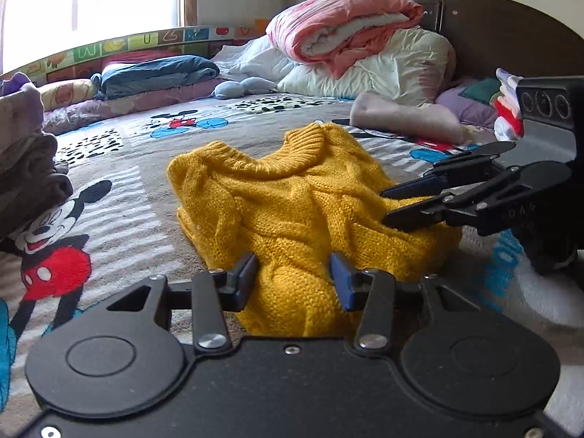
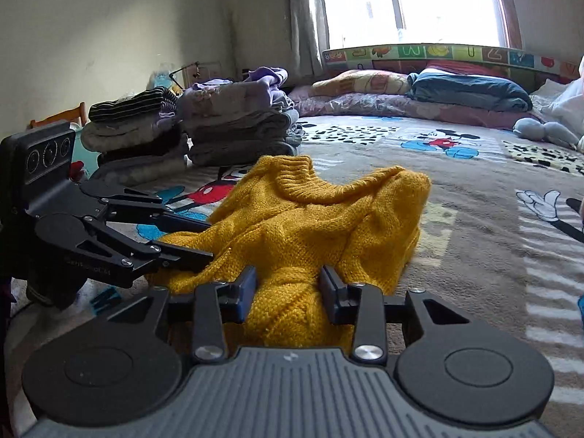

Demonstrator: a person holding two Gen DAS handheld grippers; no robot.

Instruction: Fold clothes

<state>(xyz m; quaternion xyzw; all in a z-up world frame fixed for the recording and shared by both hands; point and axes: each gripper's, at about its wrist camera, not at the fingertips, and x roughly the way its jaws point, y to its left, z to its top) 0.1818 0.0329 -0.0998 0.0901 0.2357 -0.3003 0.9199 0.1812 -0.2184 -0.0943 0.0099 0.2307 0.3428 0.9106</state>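
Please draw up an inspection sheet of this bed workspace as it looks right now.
Surface: Mickey Mouse blanket covering the bed.
Job's things: yellow knit sweater, bunched, collar facing away from the left gripper.
Clutter: stacks of folded clothes; pink towel; blue plush toy; rolled pink duvet on white pillows.
Grippers: left gripper and right gripper each have sweater fabric between the fingers; whether they are clamped cannot be told.
Cables: nothing seen.
Surroundings: bright window, alphabet foam mat, dark headboard.
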